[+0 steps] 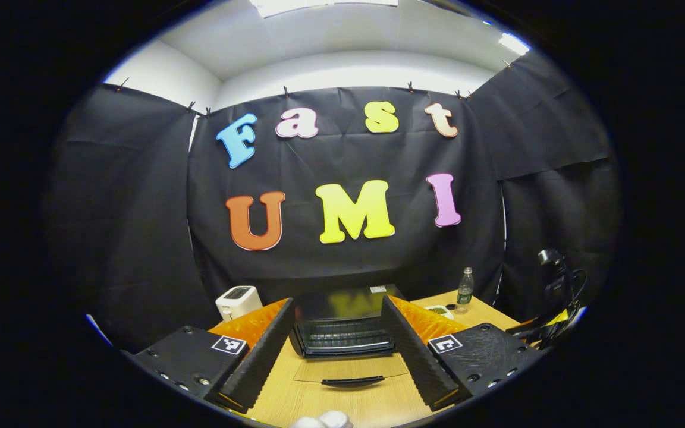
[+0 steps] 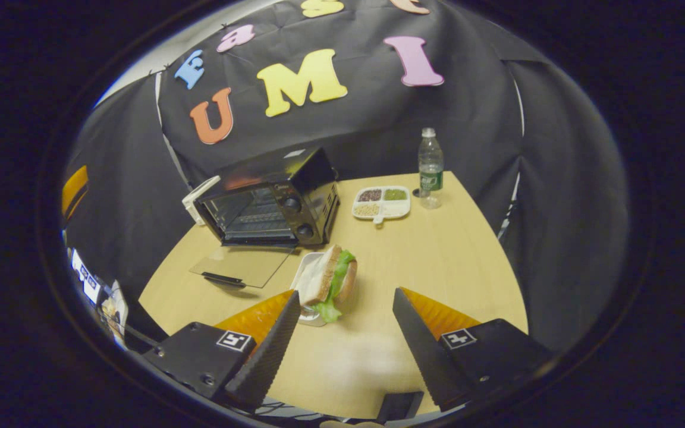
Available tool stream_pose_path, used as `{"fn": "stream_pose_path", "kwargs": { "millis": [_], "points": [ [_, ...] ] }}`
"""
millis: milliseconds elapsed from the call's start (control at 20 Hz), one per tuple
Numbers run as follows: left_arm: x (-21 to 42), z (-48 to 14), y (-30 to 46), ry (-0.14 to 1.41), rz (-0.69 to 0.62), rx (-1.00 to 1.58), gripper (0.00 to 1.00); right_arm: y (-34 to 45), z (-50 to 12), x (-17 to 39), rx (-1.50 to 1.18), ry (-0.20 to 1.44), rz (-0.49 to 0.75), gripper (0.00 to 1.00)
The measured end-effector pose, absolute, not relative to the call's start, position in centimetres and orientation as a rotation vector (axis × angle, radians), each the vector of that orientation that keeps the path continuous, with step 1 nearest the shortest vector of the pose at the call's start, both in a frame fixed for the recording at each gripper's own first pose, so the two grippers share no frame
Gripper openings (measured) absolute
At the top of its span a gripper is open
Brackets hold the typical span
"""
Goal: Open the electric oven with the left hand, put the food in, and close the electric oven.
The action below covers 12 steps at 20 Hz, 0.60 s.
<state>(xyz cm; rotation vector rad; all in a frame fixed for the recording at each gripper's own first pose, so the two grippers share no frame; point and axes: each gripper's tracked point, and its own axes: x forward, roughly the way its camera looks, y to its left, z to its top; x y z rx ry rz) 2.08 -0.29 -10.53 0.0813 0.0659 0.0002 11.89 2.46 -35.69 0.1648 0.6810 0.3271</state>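
Left gripper (image 1: 342,351) jaws spread wide, empty, aimed at electric oven (image 1: 342,324) straight ahead on wooden table (image 1: 378,404); oven door (image 1: 351,370) dropped flat onto tabletop, rack visible inside. Right gripper (image 2: 342,339) jaws also apart, holding nothing; sandwich (image 2: 329,282) on small tray (image 2: 304,279) just beyond left finger, beside oven's open door. Sectioned dish (image 2: 382,204) and water bottle (image 2: 430,166) farther back; white appliance (image 1: 238,301) left of oven

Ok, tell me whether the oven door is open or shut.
Open. The oven has its glass door folded down flat onto the table, and the wire rack inside shows.
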Motion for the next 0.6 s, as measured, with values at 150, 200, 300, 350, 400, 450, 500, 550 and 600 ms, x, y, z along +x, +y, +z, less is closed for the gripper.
{"fn": "stream_pose_path", "kwargs": {
  "millis": [150, 200, 300, 350, 400, 450, 500, 550, 600],
  "points": [
    [2.0, -8.3, -0.6, 0.041, 0.031, 0.08, 0.95, 3.6, -38.5, 13.9, 0.189, 0.764, 0.399, 0.96],
    [2.1, -7.8, -0.3, 0.035, 0.049, 0.091, 0.95, 4.2, -39.4, 14.6, 0.212, 0.787, 0.43, 0.95],
    [2.4, -7.8, -0.2, 0.047, 0.079, 0.096, 0.95, 4.7, -41.1, 16.1, 0.253, 0.849, 0.457, 0.94],
    [2.4, -7.9, -0.2, 0.056, 0.092, 0.097, 0.95, 5.1, -41.7, 16.7, 0.275, 0.872, 0.475, 0.94],
    [2.5, -8.1, -0.1, 0.069, 0.11, 0.102, 0.95, 5.5, -42.1, 17.3, 0.292, 0.891, 0.493, 0.93],
    [2.5, -8.1, 0.0, 0.078, 0.126, 0.105, 0.95, 5.7, -42.2, 17.9, 0.313, 0.907, 0.51, 0.92],
    [2.8, -8.3, -0.1, 0.088, 0.138, 0.107, 0.95, 6.1, -42.3, 18.5, 0.339, 0.925, 0.529, 0.91],
    [3.1, -8.4, -0.3, 0.093, 0.147, 0.11, 0.95, 6.8, -42.5, 18.8, 0.364, 0.948, 0.559, 0.9],
    [3.4, -8.5, -0.5, 0.101, 0.152, 0.112, 0.95, 7.2, -42.7, 19.1, 0.381, 0.971, 0.579, 0.86]
  ]
}}
